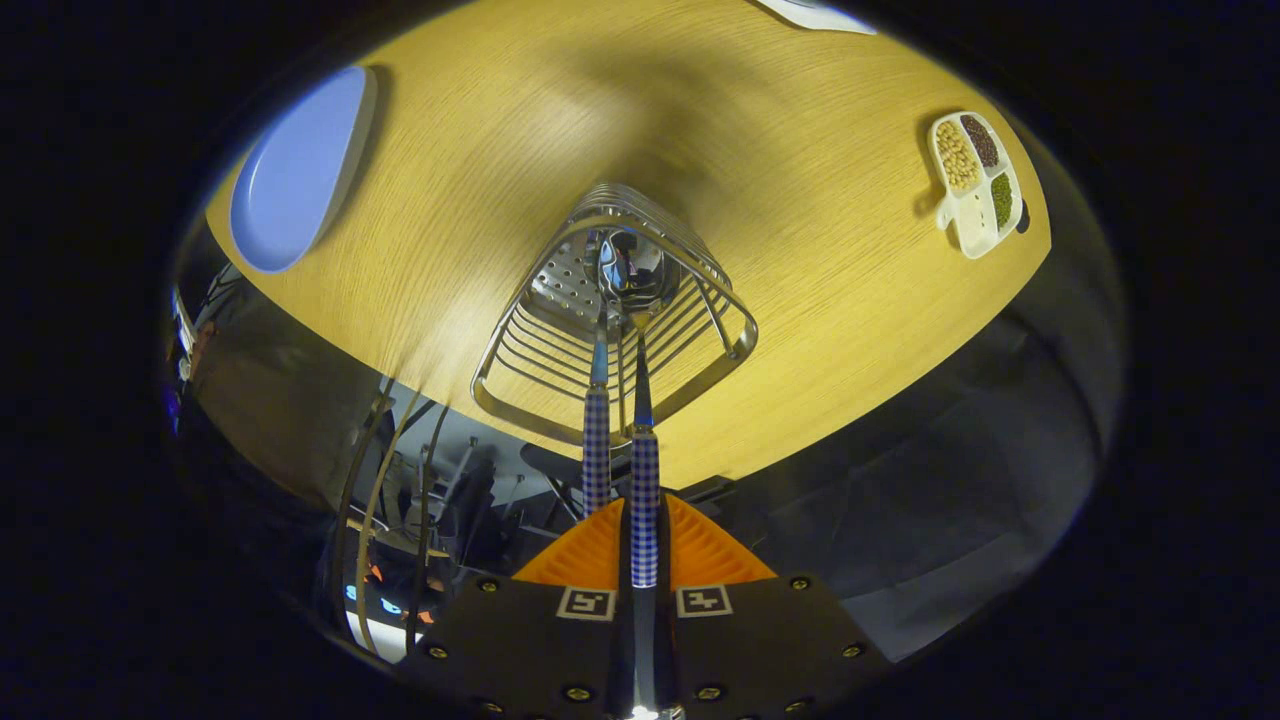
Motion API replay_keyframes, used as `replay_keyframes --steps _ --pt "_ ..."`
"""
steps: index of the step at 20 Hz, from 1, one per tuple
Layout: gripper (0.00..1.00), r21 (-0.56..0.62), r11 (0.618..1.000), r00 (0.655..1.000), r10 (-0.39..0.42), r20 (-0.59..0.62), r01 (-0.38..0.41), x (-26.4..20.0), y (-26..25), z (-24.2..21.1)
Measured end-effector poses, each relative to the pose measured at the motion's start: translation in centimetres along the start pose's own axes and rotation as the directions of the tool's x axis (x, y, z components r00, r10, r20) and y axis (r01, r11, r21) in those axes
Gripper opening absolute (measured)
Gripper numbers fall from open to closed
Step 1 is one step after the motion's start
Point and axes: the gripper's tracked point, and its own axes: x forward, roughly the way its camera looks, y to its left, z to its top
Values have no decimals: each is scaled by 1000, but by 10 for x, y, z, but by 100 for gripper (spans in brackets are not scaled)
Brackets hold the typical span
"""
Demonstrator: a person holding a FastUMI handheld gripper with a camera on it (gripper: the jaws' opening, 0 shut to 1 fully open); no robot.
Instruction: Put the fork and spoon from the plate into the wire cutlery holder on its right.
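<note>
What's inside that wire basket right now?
Inside the wire cutlery holder stand two utensils with checked handles. One is the spoon, its bowl low in the holder, its handle gripped by the tool. The other's head is hidden behind it, so I cannot confirm it is the fork.

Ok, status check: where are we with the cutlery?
Gripper shut on checked-handle spoon, bowl down inside wire holder. Second checked handle, likely the fork, already standing in the holder. Blue plate empty. Nothing in the way.

We see the table warmly and brightly lit from above, a soft shadow beyond the holder, dim surroundings, and strong fisheye bending outward.
</note>
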Motion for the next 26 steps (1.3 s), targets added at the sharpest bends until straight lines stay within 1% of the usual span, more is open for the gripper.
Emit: replay_keyframes --steps 6,7,8,11,12,13,16,18,20,21,23,24,25,26 --pt "8 -1 1000 1000 -21 8 21 -3 -1 3" --pt "11 -1 1000 1000 -25 12 25 -4 -2 2" --pt "11 -2 999 999 -37 21 37 -7 -3 2" --pt "11 13 997 994 -79 71 78 -10 -9 2" --pt "15 18 997 992 -82 92 81 -16 -8 2" --pt "17 24 997 991 -73 111 70 -20 -5 0" --pt "17 48 996 984 -85 159 78 -29 -6 -11" --pt "17 96 993 970 -89 227 69 -35 -4 -14" --pt "17 154 988 936 -61 346 7 -44 10 -15" --pt "17 179 984 912 -55 407 -20 -50 17 -15" --pt "17 224 973 855 -74 513 -50 -62 35 -19" --pt "17 248 966 816 -90 571 -68 -68 43 -19" --pt "17 270 958 768 -104 632 -93 -75 53 -17" --pt "17 292 948 701 -126 702 -123 -84 64 -13"
